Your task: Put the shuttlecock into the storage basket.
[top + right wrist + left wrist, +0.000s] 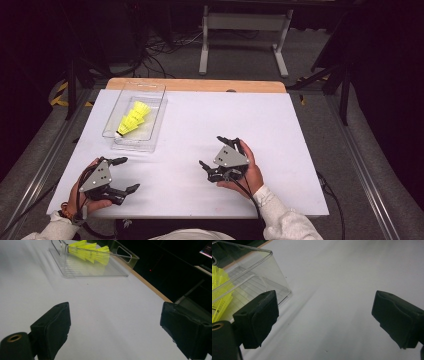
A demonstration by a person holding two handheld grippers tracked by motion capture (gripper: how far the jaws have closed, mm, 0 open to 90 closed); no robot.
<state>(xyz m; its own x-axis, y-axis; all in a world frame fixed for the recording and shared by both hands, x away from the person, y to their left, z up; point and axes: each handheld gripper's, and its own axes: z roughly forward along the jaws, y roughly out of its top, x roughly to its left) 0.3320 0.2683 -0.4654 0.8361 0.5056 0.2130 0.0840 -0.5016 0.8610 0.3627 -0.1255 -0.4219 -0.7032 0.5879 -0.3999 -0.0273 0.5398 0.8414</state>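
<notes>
A clear plastic tray lies at the far left of the white table top. In it are yellow shuttlecocks nested in a row, with a white cork at the near end. My left gripper rests near the front left edge, open and holding nothing, a little in front of the tray. Near the front middle my right gripper is open too, with bare table between its jaws. The left gripper view has the tray's corner and a shuttlecock at its left. The right gripper view faces the tray and shuttlecocks farther off.
A wooden strip edges the table's far side. Beyond it on the grey floor stand a metal frame and loose cables. Dark equipment flanks the table on both sides. White table surface stretches to the right of the tray.
</notes>
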